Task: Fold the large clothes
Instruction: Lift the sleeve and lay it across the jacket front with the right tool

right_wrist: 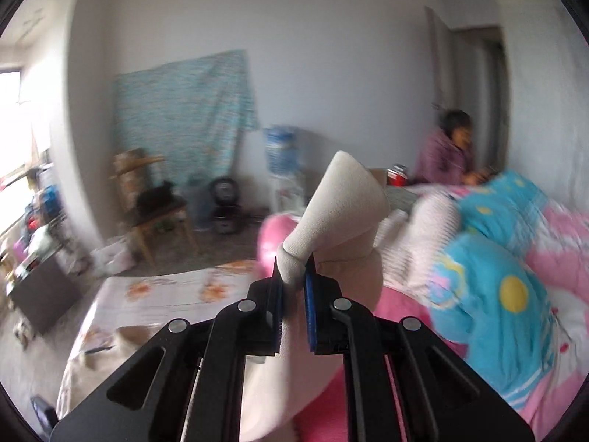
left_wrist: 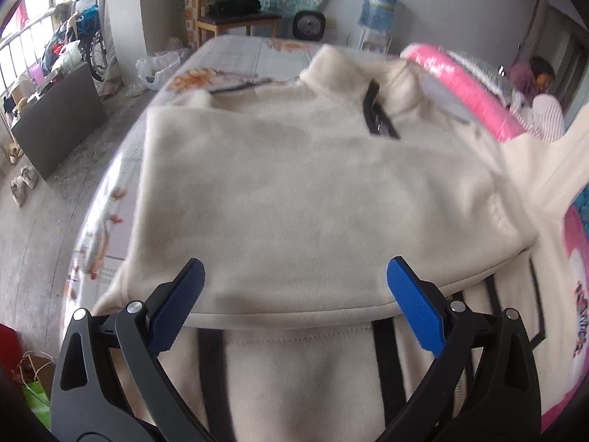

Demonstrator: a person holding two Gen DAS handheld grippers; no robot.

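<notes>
In a cluttered bedroom, the left gripper hangs with its blue pads spread wide, nothing between them, just above the near edge of a cream fleece jacket. The jacket lies spread on a bed covered with a floral sheet, one sleeve folded across its body, its stand-up collar and a dark zipper pointing away from the camera. Dark stripes show on the fabric directly beneath the open jaws.

The right gripper, seen from its own camera, is clamped tight on a cuff of the same cream jacket, the ribbed end flaring upward above the closed pads while the rest of the garment drops out of sight below the tool. That view is smeared by motion.

To the right of the jacket sits a heap of bedding: a pink quilt and a blue-and-pink blanket with yellow dots.

Beyond the foot of the bed stand a wooden chair with a black bag on its seat, a small round fan on the floor and a water dispenser topped by a blue bottle. A patterned turquoise cloth hangs on the far wall. At the far right, near a doorway, a person in a purple top sits behind the bedding.
</notes>
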